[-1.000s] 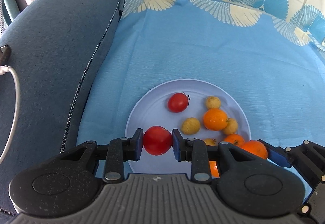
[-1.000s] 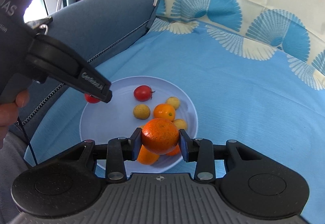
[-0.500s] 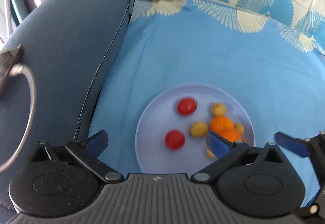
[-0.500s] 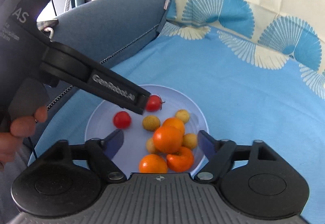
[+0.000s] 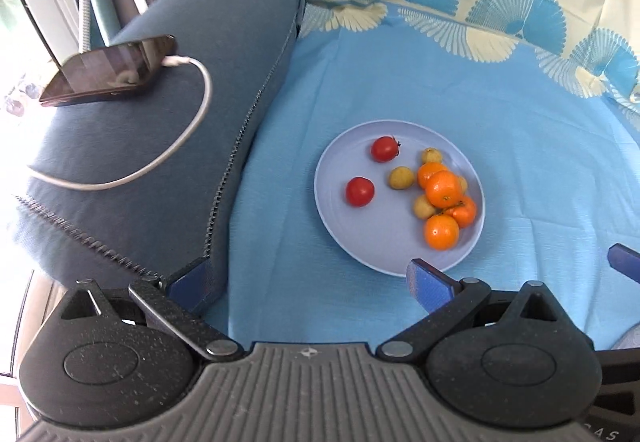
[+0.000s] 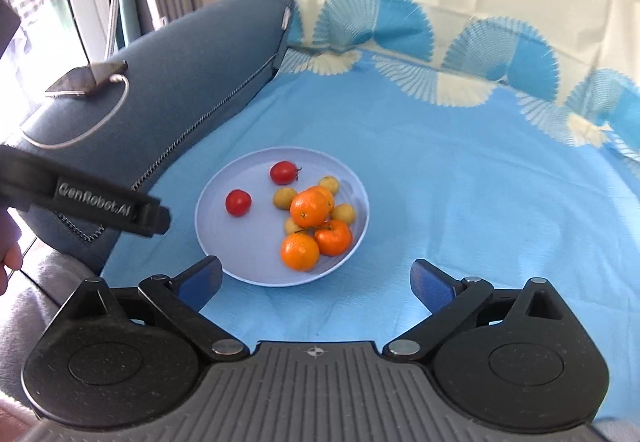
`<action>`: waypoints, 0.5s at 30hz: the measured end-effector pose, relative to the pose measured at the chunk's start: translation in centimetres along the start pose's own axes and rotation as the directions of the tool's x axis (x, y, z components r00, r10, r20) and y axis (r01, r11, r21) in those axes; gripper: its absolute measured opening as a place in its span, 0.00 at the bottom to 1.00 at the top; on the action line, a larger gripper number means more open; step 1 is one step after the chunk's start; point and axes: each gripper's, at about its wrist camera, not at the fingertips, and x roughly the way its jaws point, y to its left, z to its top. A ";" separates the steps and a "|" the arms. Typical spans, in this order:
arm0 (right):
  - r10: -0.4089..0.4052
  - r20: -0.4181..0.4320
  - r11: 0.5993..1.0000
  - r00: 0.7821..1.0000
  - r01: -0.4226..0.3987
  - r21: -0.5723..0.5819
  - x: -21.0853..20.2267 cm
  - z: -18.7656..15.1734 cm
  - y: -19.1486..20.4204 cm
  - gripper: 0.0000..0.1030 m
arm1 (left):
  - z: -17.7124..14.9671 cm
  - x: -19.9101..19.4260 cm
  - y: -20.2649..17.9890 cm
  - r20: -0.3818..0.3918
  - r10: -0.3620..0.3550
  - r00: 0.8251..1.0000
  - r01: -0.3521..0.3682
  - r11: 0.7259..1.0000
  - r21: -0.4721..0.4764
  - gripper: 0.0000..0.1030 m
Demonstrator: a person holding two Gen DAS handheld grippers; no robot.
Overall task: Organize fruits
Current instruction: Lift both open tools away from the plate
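Now both the left gripper (image 5: 308, 280) and right gripper (image 6: 316, 280) hang spread wide and empty, short of the pale blue plate (image 6: 240, 266) holding tomatoes, tangerines and small yellow fruits.

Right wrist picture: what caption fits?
Open right hand-held gripper above round pale-blue plate of oranges, tomatoes and small yellow fruits.

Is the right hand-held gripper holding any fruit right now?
No, it is open and empty. The right hand-held gripper has its blue fingers spread wide, and all the fruit lies on the plate.
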 end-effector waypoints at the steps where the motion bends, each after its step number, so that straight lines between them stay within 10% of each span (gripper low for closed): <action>1: -0.009 0.017 1.000 1.000 0.009 -0.001 -0.9 -0.4 0.2 0.98 | -0.3 -0.6 0.1 0.010 -0.001 1.000 0.001 1.000 -0.004 1.00; 15: -0.099 0.171 0.995 0.980 0.099 0.007 -7.7 -3.6 1.4 0.99 | -4.0 -6.9 -0.6 0.129 0.004 0.992 -0.006 1.000 0.011 1.00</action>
